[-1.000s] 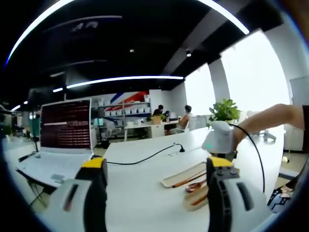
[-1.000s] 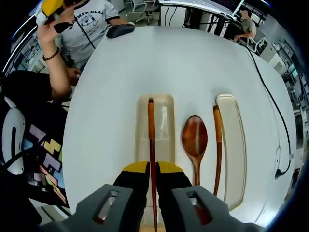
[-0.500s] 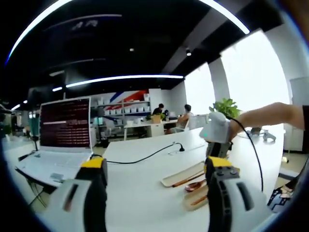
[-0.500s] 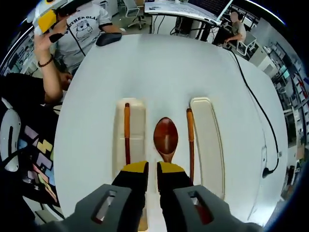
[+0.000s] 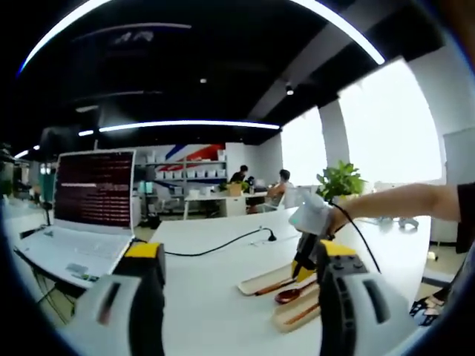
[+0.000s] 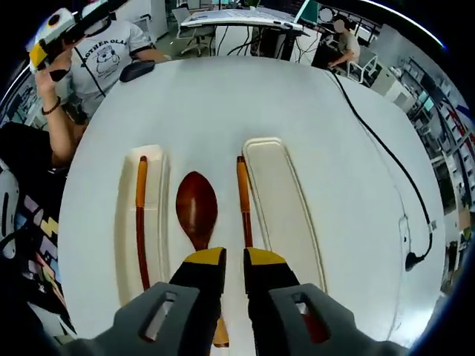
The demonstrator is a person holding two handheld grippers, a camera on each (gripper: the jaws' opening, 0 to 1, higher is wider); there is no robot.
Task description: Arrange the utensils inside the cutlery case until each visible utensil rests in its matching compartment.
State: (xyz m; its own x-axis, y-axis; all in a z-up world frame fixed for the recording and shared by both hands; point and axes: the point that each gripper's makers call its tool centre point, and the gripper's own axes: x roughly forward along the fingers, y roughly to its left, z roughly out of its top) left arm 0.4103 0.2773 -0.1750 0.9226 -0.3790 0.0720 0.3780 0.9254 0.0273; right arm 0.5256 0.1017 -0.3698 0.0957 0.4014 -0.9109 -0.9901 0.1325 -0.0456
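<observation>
Your right gripper (image 6: 225, 261) hovers over the white desk (image 6: 223, 96) with jaws nearly together and nothing between them; the left gripper (image 5: 234, 256), held high, stands wide apart and empty. One chopstick (image 6: 139, 211) lies in the left tray (image 6: 152, 159); the spoon (image 6: 197, 208) and second chopstick (image 6: 243, 196) still rest on the desk beside the right tray (image 6: 278, 193), so I judge it about a third done. All run lengthwise away from you, spoon bowl at the far end.
</observation>
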